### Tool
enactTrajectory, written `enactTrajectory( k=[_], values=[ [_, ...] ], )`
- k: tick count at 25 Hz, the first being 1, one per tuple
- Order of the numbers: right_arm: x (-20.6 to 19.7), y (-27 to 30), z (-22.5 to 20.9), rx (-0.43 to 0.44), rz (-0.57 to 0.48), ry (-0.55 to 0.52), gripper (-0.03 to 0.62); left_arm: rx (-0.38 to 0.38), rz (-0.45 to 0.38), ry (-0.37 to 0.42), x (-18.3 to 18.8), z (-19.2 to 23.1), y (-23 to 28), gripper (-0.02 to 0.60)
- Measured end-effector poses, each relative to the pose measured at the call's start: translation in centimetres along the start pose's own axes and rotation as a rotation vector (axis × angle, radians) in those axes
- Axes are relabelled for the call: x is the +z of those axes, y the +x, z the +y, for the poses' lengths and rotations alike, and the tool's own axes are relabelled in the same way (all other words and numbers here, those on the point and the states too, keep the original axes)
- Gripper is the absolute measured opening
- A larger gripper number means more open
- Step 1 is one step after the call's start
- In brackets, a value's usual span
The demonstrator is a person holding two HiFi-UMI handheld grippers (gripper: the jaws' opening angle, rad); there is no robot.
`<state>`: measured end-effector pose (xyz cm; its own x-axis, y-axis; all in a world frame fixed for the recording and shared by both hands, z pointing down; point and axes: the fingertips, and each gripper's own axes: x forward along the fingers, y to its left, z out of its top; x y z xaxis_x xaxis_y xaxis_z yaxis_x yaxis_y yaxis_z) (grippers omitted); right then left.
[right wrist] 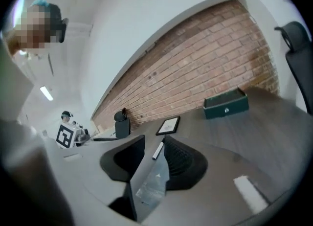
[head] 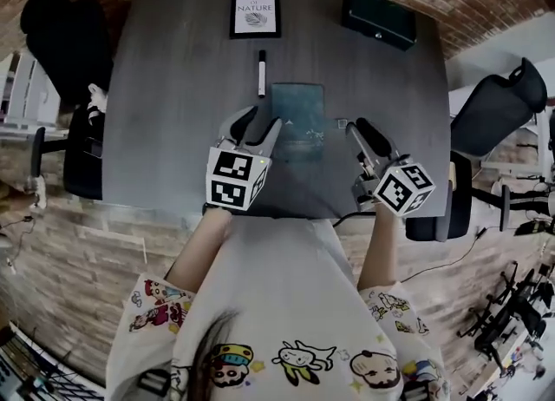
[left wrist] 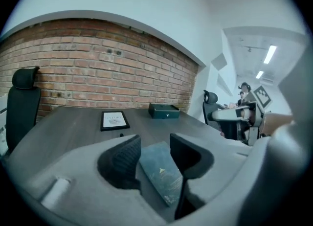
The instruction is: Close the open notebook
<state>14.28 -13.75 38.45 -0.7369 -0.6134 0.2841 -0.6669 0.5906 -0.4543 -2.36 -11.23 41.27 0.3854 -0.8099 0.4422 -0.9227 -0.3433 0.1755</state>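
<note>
On the table (head: 173, 130), the notebook (head: 297, 117) lies shut near a pen (head: 261, 74). A frame (head: 255, 14) reads "NATURE". The left gripper (head: 258, 123) and right gripper (head: 364, 130) are open, holding nothing.

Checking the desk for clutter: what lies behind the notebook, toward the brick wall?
A white marker lies just beyond the closed notebook, then a framed print and a dark green box. The raised left gripper hides part of the notebook's left edge.
</note>
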Motion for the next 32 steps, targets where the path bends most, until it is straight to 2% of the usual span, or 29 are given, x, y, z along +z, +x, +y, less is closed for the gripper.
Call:
enactTrajectory(
  k=[5,10,13,16,19,32],
  values=[
    [4.1,0.5,3.1,-0.055,-0.059,-0.289,0.101,0.040,-0.110,-0.015,3.4,2.4,-3.6,0.167],
    [5.9,0.9,5.6,-0.057,-0.100,-0.422,0.069,0.078,-0.196,-0.048,5.5,4.2,-7.0,0.140],
    [6.4,1.0,6.5,-0.054,-0.125,-0.442,0.042,0.092,-0.244,-0.082,6.1,4.6,-8.3,0.105],
    [6.5,0.9,6.8,-0.069,-0.144,-0.440,0.011,0.113,-0.271,-0.067,6.2,4.8,-9.3,0.041],
    [6.3,0.9,7.1,-0.071,-0.153,-0.430,0.009,0.122,-0.279,-0.060,6.2,4.9,-10.0,-0.002],
    [5.7,0.7,6.6,-0.096,-0.152,-0.421,0.009,0.128,-0.268,-0.076,5.1,5.2,-10.1,-0.003]
  ],
)
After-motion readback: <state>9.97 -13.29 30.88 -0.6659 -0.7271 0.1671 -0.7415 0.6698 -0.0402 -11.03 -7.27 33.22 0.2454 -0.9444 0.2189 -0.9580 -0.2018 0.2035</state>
